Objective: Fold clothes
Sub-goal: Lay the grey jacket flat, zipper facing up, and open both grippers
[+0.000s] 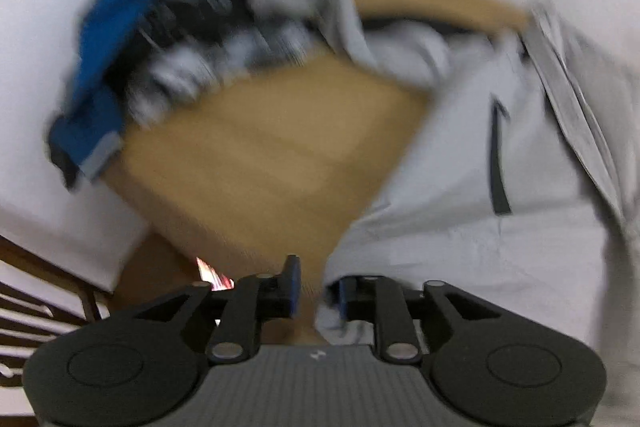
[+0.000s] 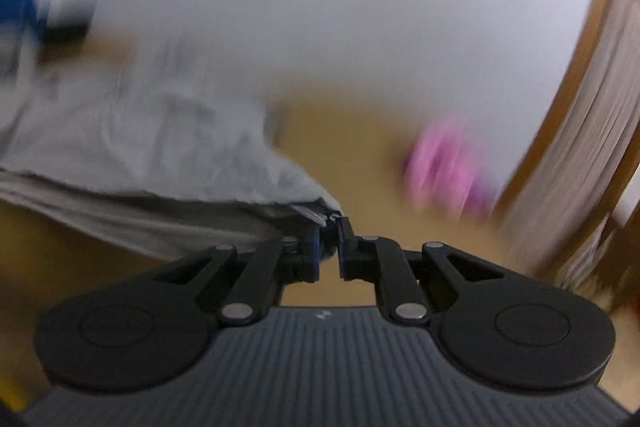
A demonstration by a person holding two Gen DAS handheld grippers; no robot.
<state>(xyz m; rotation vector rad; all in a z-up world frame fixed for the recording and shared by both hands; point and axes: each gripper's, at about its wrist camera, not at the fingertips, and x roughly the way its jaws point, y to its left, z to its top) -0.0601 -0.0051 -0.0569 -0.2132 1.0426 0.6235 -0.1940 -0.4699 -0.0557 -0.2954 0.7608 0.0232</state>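
Sideways, grey garment (image 2: 132, 147) leftward from right gripper (image 2: 329, 227)

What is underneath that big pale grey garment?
The pale grey garment lies over a tan wooden table, which shows bare beside it. What the cloth covers cannot be seen. The right gripper pinches one corner.
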